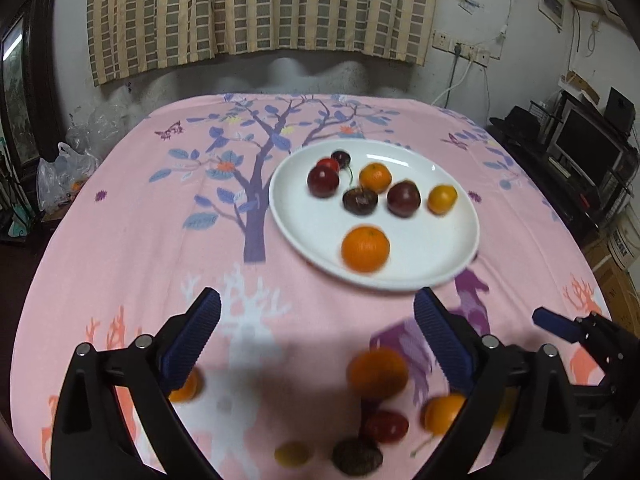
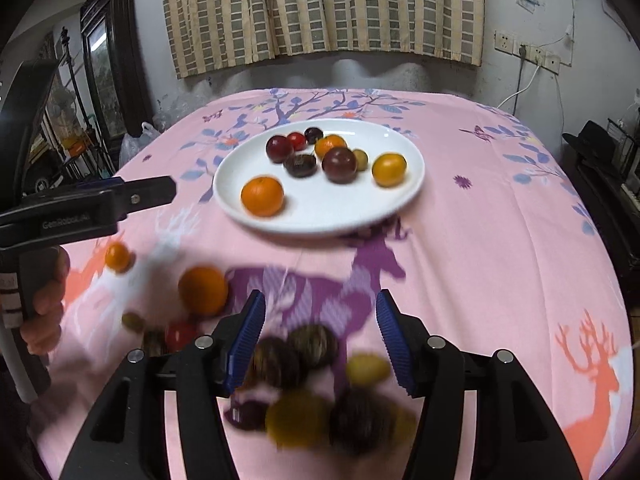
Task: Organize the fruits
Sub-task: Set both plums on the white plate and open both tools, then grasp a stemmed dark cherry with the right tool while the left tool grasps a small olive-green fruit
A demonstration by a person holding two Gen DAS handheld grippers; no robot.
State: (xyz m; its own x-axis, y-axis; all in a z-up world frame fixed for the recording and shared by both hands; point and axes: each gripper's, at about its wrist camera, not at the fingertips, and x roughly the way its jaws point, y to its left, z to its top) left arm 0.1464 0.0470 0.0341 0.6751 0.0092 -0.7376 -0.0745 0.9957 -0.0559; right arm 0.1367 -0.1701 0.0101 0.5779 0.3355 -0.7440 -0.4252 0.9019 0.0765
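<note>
A white plate (image 1: 420, 268) (image 2: 320, 216) on the pink tablecloth holds several fruits: oranges (image 1: 365, 249) (image 2: 262, 196), dark plums (image 1: 403, 199) (image 2: 339, 165) and cherries. More loose fruit lies on the cloth near me, among it an orange (image 1: 377, 373) (image 2: 203, 290), a red cherry (image 1: 386, 426) and dark plums (image 2: 314, 346). My left gripper (image 1: 316, 320) is open and empty above the loose fruit. My right gripper (image 2: 320, 320) is open and empty over the dark plums. The left gripper also shows in the right wrist view (image 2: 152, 194).
The pink tablecloth (image 1: 140, 240) with tree and deer prints covers the table. A curtain hangs on the wall behind. Plastic bags (image 1: 60, 176) lie off the left edge and a shelf with electronics (image 1: 580, 148) stands at the right.
</note>
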